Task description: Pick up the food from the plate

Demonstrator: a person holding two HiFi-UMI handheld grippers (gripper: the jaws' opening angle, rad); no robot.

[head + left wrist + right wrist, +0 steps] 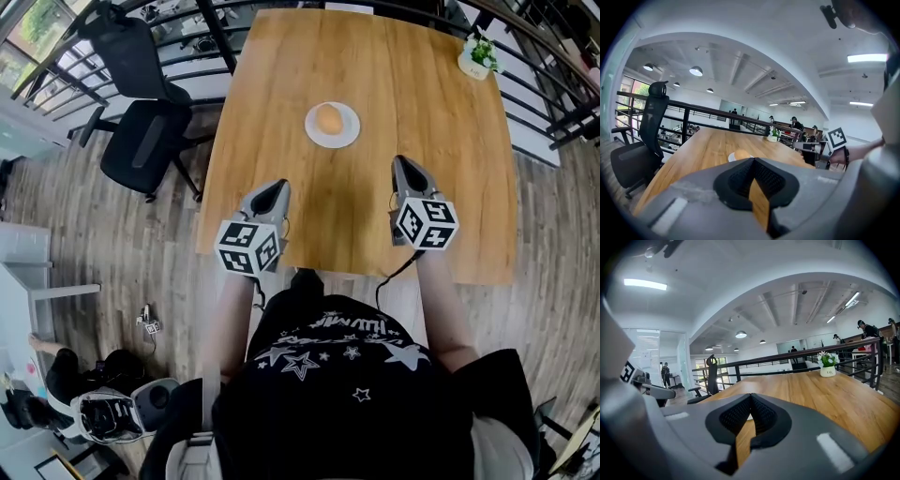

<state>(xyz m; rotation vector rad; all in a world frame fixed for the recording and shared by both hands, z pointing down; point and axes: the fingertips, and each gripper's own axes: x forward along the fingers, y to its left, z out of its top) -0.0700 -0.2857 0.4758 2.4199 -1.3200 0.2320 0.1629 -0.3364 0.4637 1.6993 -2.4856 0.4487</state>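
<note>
A round orange-brown piece of food (328, 119) lies on a small white plate (346, 137) in the middle of the wooden table (281, 75). My left gripper (275, 186) hovers over the near part of the table, short of the plate and to its left, jaws shut and empty. My right gripper (403, 162) is level with it on the right, also shut and empty. In the left gripper view the food (742, 154) and plate (731, 158) peek just over the closed gripper (752, 160). The right gripper (750, 395) has bare table ahead of it.
A small potted plant (479, 56) stands at the table's far right corner, and the same plant (828, 365) shows in the right gripper view. Two black office chairs (145, 141) stand left of the table. A black railing (544, 66) runs behind and to the right.
</note>
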